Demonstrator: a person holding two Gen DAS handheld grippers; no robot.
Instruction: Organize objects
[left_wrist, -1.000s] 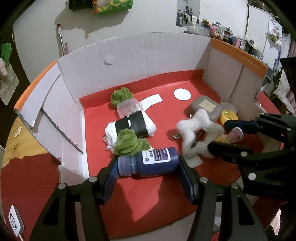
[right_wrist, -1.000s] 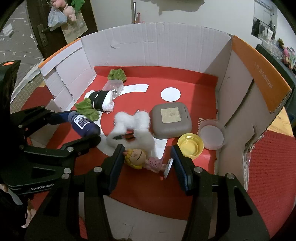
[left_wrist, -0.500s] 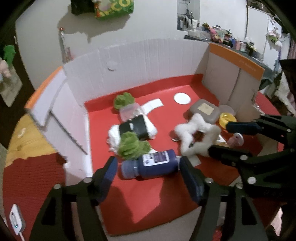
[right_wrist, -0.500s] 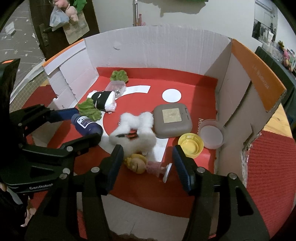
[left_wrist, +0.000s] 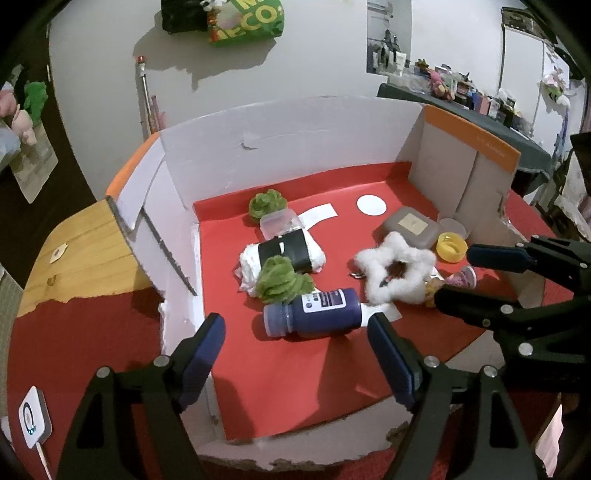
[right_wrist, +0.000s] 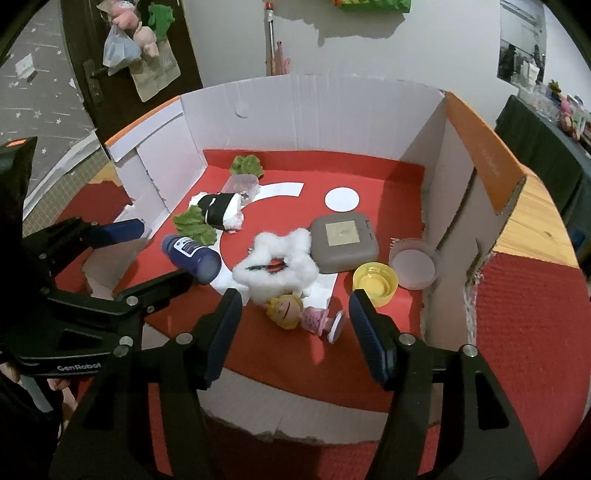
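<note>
Red matting covers the surface (left_wrist: 295, 387) I am working over, walled on three sides by white cardboard (left_wrist: 288, 147). My left tongs (left_wrist: 295, 345) are spread wide and hold nothing; the dark blue bottle (left_wrist: 314, 313) lies on its side just ahead of them, between the lines of the two pads but touching neither. A green leafy piece (left_wrist: 280, 282) rests against the bottle's far side, and behind that I see a white roll with a black band (left_wrist: 282, 254), then a clear plastic container (left_wrist: 279, 223) and a second green piece (left_wrist: 266, 202) near the back wall. My right tongs (right_wrist: 295, 328) are likewise released, standing open on either side of the little doll (right_wrist: 301, 315) with yellow hair and a pink dress, which lies flat on the mat without contact from either pad. Just beyond the doll sits the fluffy white star ring (right_wrist: 277, 264), touching the doll's head, with a dark clip inside its hole. A grey square box (right_wrist: 343, 240) lies against the ring's right side, a yellow cap (right_wrist: 375, 282) sits near the box's front corner, and a translucent round lid (right_wrist: 413, 267) is just beside the cap, close to the right cardboard wall. A white paper disc (right_wrist: 342, 199) lies farther back on the mat.
</note>
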